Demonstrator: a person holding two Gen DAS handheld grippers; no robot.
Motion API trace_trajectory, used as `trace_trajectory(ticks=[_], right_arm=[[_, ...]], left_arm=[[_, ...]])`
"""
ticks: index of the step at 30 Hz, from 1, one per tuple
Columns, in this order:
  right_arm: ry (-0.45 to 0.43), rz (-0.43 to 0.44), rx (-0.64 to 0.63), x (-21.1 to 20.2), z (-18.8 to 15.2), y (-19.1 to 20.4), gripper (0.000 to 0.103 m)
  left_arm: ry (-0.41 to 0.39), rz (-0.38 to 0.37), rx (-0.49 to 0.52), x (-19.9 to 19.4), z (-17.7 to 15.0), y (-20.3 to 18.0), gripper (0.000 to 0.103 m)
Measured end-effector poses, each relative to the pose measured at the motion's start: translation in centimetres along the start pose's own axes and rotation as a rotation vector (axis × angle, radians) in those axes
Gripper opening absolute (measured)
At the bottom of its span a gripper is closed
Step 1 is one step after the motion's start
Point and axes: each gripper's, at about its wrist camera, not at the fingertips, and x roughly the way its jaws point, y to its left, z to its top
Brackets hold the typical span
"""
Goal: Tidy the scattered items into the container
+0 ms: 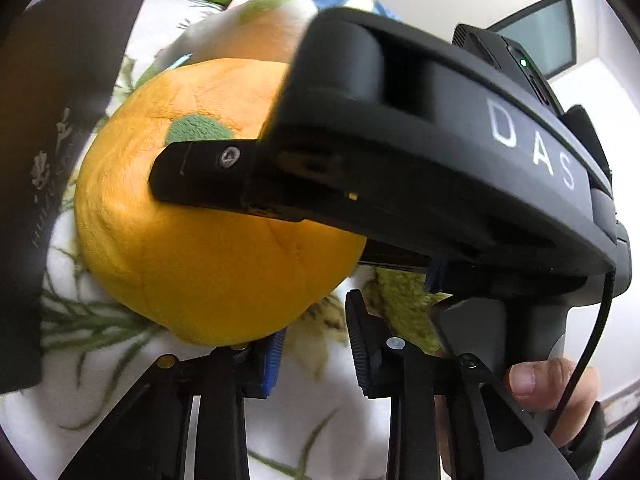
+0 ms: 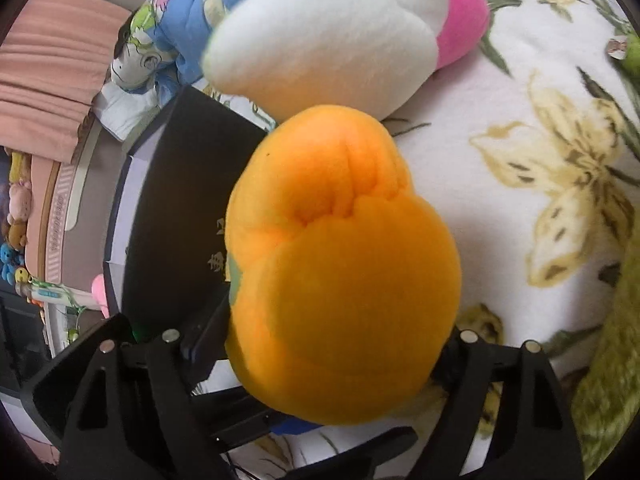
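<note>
An orange plush toy (image 2: 340, 272) with a green patch is squeezed between the fingers of my right gripper (image 2: 332, 344), held above the floral blanket (image 2: 500, 120). In the left wrist view the same orange plush (image 1: 208, 248) fills the middle, with the right gripper's black finger (image 1: 208, 172) pressed into it. My left gripper (image 1: 316, 344) is open and empty just below the plush. The black container (image 2: 180, 216) stands left of the plush, and its dark wall (image 1: 48, 120) shows at the left of the left wrist view.
A white and pink plush (image 2: 340, 40) lies beyond the orange one. A blue patterned plush (image 2: 180, 28) lies behind the container. A yellow-green plush (image 2: 616, 360) sits at the right edge. A pink curtain (image 2: 52, 80) and shelf clutter are at far left.
</note>
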Motion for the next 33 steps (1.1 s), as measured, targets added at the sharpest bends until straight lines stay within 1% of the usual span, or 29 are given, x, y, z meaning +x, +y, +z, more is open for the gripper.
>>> trace_trajectory(ticks=[2,6,12,14,15,16,18,20,22,23,24,25,26,27,28,29,30,31,32,33], right_arm=[[-0.028,-0.026,-0.014,-0.6,-0.1,0.4,0.079],[-0.064,-0.025,-0.003,-1.3,0.0,0.2,0.077],[-0.129,-0.064,-0.027,-3.9,-1.3,2.6,0.076],[-0.149,-0.068,-0.041,-5.0,-1.7,3.7,0.073],[-0.159,-0.070,-0.053,-5.6,-1.9,4.4,0.068],[-0.166,-0.071,-0.065,-6.2,-2.1,5.1,0.067],[-0.182,-0.089,-0.101,-7.0,-2.3,7.1,0.067],[-0.188,-0.092,-0.133,-7.4,-2.5,8.9,0.066],[-0.190,-0.089,-0.154,-7.5,-2.5,10.2,0.055],[-0.185,-0.085,-0.161,-7.3,-2.3,10.8,0.055],[-0.175,-0.085,-0.168,-7.0,-2.0,11.3,0.055],[-0.160,-0.097,-0.175,-6.5,-1.7,11.7,0.055],[-0.147,-0.115,-0.177,-5.9,-1.6,11.8,0.055],[-0.139,-0.131,-0.164,-5.2,-1.4,11.9,0.055],[-0.134,-0.137,-0.146,-4.7,-1.4,11.6,0.055],[-0.132,-0.138,-0.129,-4.4,-1.5,11.2,0.055],[-0.133,-0.138,-0.108,-4.2,-1.5,10.8,0.058],[-0.133,-0.137,-0.084,-4.1,-1.6,10.3,0.067],[-0.135,-0.139,-0.061,-4.1,-1.8,9.7,0.071],[-0.141,-0.149,-0.045,-4.2,-2.0,9.3,0.079]], left_arm=[[-0.005,-0.013,0.026,-0.4,0.1,-0.7,0.028],[-0.015,-0.042,0.054,-1.2,0.6,-1.8,0.028],[-0.045,-0.104,0.094,-3.1,1.8,-3.3,0.027],[-0.073,-0.104,0.116,-4.0,2.4,-4.1,0.027],[-0.090,-0.106,0.126,-4.6,2.7,-4.5,0.027],[-0.107,-0.118,0.131,-5.4,3.2,-4.9,0.027],[-0.139,-0.149,0.136,-7.0,4.1,-5.5,0.027],[-0.179,-0.156,0.156,-8.9,5.2,-6.2,0.027],[-0.212,-0.141,0.173,-10.4,6.2,-6.6,0.027],[-0.213,-0.134,0.175,-10.9,6.7,-6.6,0.027],[-0.195,-0.118,0.173,-10.9,7.3,-6.6,0.027],[-0.171,-0.098,0.166,-11.0,7.1,-5.6,0.027],[-0.149,-0.080,0.142,-10.7,6.4,-3.9,0.027],[-0.128,-0.071,0.112,-9.0,6.8,-2.9,0.027],[-0.100,-0.072,0.076,-8.4,6.8,-3.1,0.027],[-0.058,-0.079,0.035,-7.7,6.7,-2.5,0.027],[-0.025,-0.076,0.012,-7.2,5.7,-2.5,0.027],[0.003,-0.060,-0.001,-7.0,4.9,-2.6,0.027],[0.028,-0.037,-0.002,-7.1,4.3,-3.1,0.027],[0.050,-0.013,0.009,-6.9,4.2,-3.5,0.027]])
